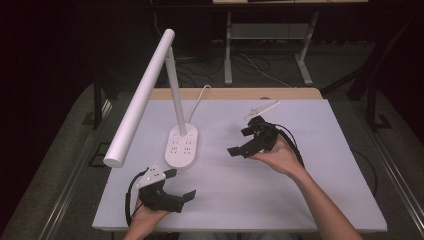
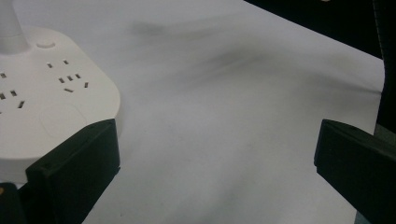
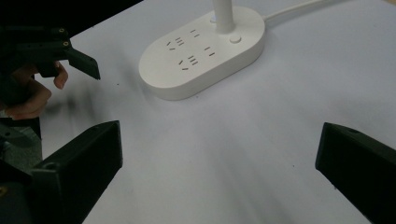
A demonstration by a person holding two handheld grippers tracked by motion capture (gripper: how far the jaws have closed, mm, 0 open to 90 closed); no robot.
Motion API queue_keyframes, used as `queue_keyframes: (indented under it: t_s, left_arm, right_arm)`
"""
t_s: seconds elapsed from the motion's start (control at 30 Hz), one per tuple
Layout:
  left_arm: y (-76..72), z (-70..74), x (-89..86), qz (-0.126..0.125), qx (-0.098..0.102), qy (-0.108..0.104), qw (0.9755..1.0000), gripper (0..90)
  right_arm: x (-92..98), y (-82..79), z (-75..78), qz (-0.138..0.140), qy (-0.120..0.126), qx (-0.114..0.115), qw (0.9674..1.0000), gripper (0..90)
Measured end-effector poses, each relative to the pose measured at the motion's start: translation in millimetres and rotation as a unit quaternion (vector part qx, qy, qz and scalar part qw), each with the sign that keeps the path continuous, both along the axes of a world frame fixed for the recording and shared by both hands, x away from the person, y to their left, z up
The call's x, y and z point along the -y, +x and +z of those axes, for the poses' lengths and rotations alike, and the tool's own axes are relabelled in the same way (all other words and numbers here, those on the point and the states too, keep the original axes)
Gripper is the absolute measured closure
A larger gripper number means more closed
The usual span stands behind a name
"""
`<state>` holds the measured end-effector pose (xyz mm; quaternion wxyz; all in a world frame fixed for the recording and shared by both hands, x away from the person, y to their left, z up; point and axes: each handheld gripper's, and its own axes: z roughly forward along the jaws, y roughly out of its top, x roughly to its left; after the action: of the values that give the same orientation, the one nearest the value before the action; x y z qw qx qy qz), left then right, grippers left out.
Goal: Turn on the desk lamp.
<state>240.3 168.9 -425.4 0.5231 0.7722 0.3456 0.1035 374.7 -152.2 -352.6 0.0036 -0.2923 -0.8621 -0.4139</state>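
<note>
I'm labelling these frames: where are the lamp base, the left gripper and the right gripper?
lamp base [image 1: 181,146], high view, socket top.
left gripper [image 1: 181,186], high view, gap between open jaws.
right gripper [image 1: 239,141], high view, gap between open jaws.

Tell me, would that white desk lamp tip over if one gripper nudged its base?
Probably it slides first: the lamp base is broad and flat on the smooth table. The long lamp head overhangs leftward, so it may tip that way. Its cable could drag.

Lamp base beside spread fingers
</note>
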Motion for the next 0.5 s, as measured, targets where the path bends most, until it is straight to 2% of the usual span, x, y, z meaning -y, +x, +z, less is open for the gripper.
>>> queue_keyframes:
  t_s: [0.17,0.5]
  left_arm:
    - [-0.8,0.2,0.1,-0.001,0.0,-0.001,1.0,0.0]
    - [-0.8,0.1,0.8,-0.004,0.001,-0.005,1.0,0.0]
  right_arm:
    - [-8.3,6.6,-4.3,-0.002,0.002,-0.008,1.0,0.5]
    - [-29.3,22.8,-4.2,0.011,-0.003,-0.003,0.9999,0.5]
